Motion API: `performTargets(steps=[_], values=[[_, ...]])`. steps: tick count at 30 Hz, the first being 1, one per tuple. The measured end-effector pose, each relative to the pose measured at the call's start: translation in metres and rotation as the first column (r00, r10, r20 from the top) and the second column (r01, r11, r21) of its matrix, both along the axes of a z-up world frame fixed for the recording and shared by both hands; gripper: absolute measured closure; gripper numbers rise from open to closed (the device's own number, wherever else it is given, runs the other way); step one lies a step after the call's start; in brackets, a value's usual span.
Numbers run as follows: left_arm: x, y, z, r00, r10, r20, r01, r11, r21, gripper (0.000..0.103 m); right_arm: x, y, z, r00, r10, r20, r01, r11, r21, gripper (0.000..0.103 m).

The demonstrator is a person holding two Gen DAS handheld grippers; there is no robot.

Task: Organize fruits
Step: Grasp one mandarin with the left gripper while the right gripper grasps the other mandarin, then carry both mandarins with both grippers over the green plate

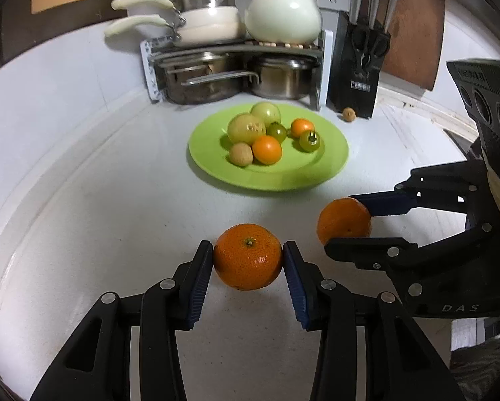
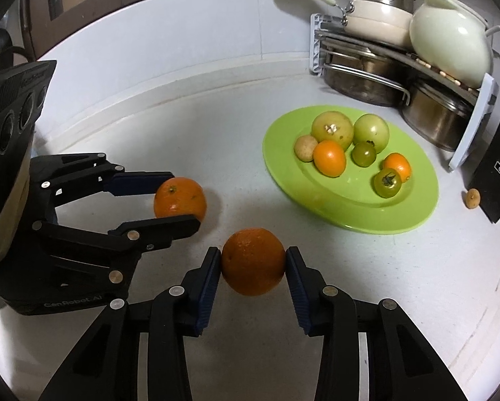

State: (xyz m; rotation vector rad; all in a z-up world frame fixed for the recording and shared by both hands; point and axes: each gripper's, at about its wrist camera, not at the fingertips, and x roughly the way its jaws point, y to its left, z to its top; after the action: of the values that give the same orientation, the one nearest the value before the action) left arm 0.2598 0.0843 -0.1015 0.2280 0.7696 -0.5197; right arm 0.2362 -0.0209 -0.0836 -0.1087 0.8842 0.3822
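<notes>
My left gripper (image 1: pixel 248 245) is shut on an orange mandarin (image 1: pixel 248 264), stem up, low over the white counter. Just to its right, my right gripper (image 1: pixel 341 224) is shut on a second mandarin (image 1: pixel 341 219). The right wrist view shows the same pair: the right gripper (image 2: pixel 253 250) clamps its mandarin (image 2: pixel 253 267) in the foreground, and the left gripper (image 2: pixel 183 200) pinches its own mandarin (image 2: pixel 179 197) at the left. Behind them lies a green plate (image 1: pixel 316 173) (image 2: pixel 400 214) with several green, orange and tan fruits.
A small brown fruit (image 1: pixel 349 113) (image 2: pixel 473 197) lies on the counter beside a black knife block (image 1: pixel 357 67). A rack of steel pots (image 1: pixel 236 73) with white pans and a white jar (image 1: pixel 283 13) on top stands against the back wall behind the plate.
</notes>
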Motion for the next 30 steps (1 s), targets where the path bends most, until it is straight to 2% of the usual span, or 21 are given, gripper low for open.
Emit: performTargets(steps=[16, 30], values=[[-0.021, -0.018, 0.049, 0.990, 0.124, 0.066, -0.117, 0.989, -0.092, 0.060, -0.013, -0.035, 0.044, 0.995, -0.035, 0.093, 0.031, 0.998, 0.050, 0.062], [0.001, -0.044, 0.074, 0.979, 0.177, 0.104, -0.166, 0.980, -0.105, 0.060, 0.008, -0.065, 0.075, 0.990, -0.047, 0.133, 0.038, 0.997, 0.070, 0.062]])
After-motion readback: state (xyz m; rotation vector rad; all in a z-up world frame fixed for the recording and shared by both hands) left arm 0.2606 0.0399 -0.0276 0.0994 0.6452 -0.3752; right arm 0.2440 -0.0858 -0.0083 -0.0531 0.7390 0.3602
